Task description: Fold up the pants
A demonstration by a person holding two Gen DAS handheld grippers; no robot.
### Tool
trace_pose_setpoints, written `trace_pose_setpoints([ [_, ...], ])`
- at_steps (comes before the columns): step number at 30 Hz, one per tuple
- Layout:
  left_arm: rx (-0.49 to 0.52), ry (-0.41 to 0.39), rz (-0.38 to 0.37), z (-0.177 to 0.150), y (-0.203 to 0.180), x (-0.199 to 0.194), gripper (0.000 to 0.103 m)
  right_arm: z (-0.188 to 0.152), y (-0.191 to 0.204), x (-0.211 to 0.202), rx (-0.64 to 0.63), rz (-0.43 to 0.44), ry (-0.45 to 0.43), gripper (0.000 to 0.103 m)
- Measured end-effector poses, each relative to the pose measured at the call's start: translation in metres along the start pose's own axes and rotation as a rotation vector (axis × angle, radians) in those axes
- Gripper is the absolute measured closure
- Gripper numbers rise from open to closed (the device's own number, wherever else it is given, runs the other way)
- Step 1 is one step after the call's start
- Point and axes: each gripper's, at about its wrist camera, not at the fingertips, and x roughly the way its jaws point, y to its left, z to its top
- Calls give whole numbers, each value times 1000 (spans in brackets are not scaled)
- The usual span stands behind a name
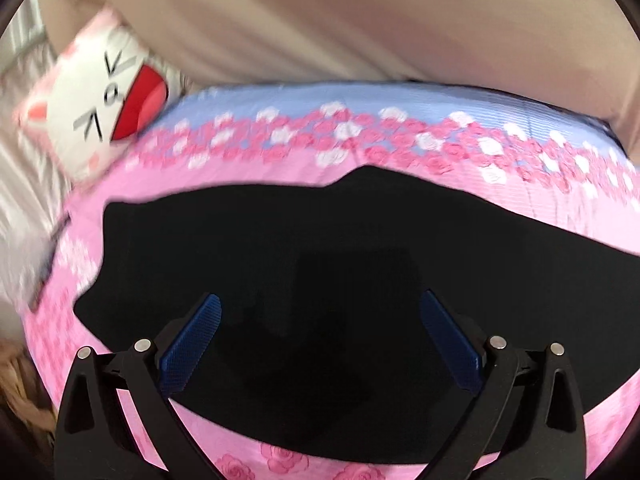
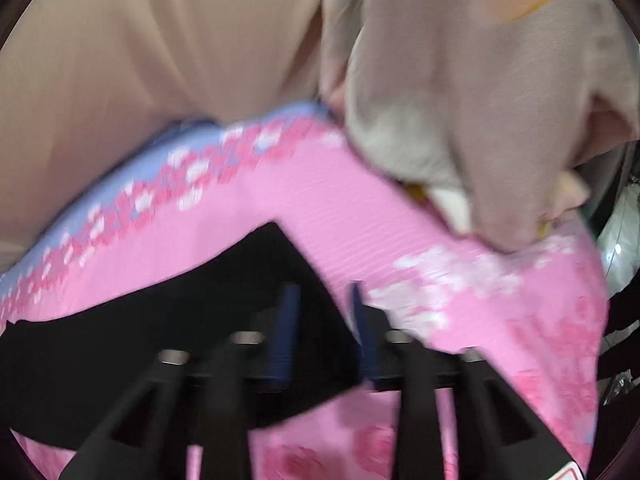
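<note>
Black pants (image 1: 320, 248) lie flat on the pink flowered bed (image 1: 280, 152). The left tool (image 1: 320, 320) hangs over them, spread wide and empty. The right tool (image 2: 324, 312), blurred, stands partly parted above the pants' corner, gripping nothing.

Pink rose-print bed cover (image 1: 168, 200) (blue along its far edge), beige curtain (image 1: 320, 20) behind, cat-face pillow (image 1: 100, 96) beside.

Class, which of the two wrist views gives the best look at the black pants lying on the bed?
The left wrist view: the black pants spread across the pink floral bedsheet with most of their outline visible. The right wrist view is blurred and shows only one corner, partly behind the right tool.
</note>
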Motion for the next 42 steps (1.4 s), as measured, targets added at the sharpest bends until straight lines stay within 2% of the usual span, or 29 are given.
trace_pose_setpoints([
  [3, 69, -51, 29, -1, -23, 0, 5, -10, -21, 7, 66, 34, 56, 49],
  [8, 181, -47, 43, -8, -65, 4, 5, -38, -48, 21, 226, 174, 119, 49],
  [9, 197, -53, 44, -9, -70, 4, 5, -38, -49, 20, 237, 178, 108, 52],
  [11, 222, -69, 50, -13, -80, 1, 5, -28, -45, 4, 254, 181, 23, 53],
  [12, 230, -98, 62, -13, -84, -3, 5, -21, -40, -4, 233, 186, -14, 74],
  [13, 235, -122, 72, -13, -88, -6, 5, -4, -17, -16, 130, 168, -62, 103],
  [14, 243, -149, 88, -12, -92, -10, 5, 9, 8, -20, 17, 107, -75, 103],
  [15, 248, -167, 103, -11, -96, -13, 5, 16, 39, -22, -121, 6, -83, 103],
  [16, 249, -185, 113, -8, -100, -16, 5, 21, 67, -24, -237, -76, -96, 97],
  [17, 249, -192, 111, -6, -102, -19, 5, 24, 81, -28, -272, -61, -108, 94],
  [18, 249, -196, 105, -4, -103, -21, 5, 31, 93, -37, -270, 43, -124, 103],
  [19, 246, -200, 98, -2, -105, -24, 5, 37, 103, -42, -249, 146, -113, 103],
  [20, 243, -203, 97, -1, -105, -26, 5, 38, 110, -43, -265, 134, -118, 103],
  [21, 242, -205, 96, -1, -104, -28, 5, 38, 117, -44, -295, 68, -144, 101],
  [22, 241, -209, 97, -1, -103, -29, 5, 36, 117, -43, -307, 15, -163, 85],
  [23, 240, -210, 100, 0, -100, -29, 5, 36, 112, -40, -296, 5, -155, 70],
  [24, 238, -210, 105, 0, -98, -29, 5, 36, 103, -37, -275, 3, -139, 43],
  [25, 234, -206, 113, 0, -94, -27, 5, 33, 89, -35, -244, -8, -143, 37],
  [26, 231, -201, 117, 0, -91, -25, 5, 30, 77, -33, -228, -24, -140, 37],
  [29, 218, -181, 134, 0, -82, -16, 5, 20, 34, -6, -163, -48, -42, 36],
  [30, 216, -173, 139, 0, -80, -13, 5, 17, 22, 4, -134, -44, -1, 36],
  [32, 207, -147, 141, -1, -75, -7, 5, 5, -2, 27, -64, 23, 99, 36],
  [34, 187, -114, 128, -3, -67, -1, 5, -3, -13, 45, 10, 132, 166, 48],
  [35, 173, -99, 122, -3, -62, 2, 5, -7, -15, 50, 35, 153, 170, 52],
  [36, 159, -85, 117, -3, -57, 4, 5, -8, -14, 49, 40, 141, 141, 61],
  [37, 138, -68, 114, -4, -48, 6, 5, -8, -11, 49, 47, 124, 143, 88],
  [39, 115, -60, 120, -4, -35, 7, 5, -9, -7, 45, 108, 209, 171, 87],
  [41, 91, -69, 139, -5, -17, 5, 5, -5, 15, 28, 80, 219, 145, 88],
  [42, 79, -73, 147, -6, -8, 4, 5, -3, 25, 20, 74, 251, 136, 88],
])
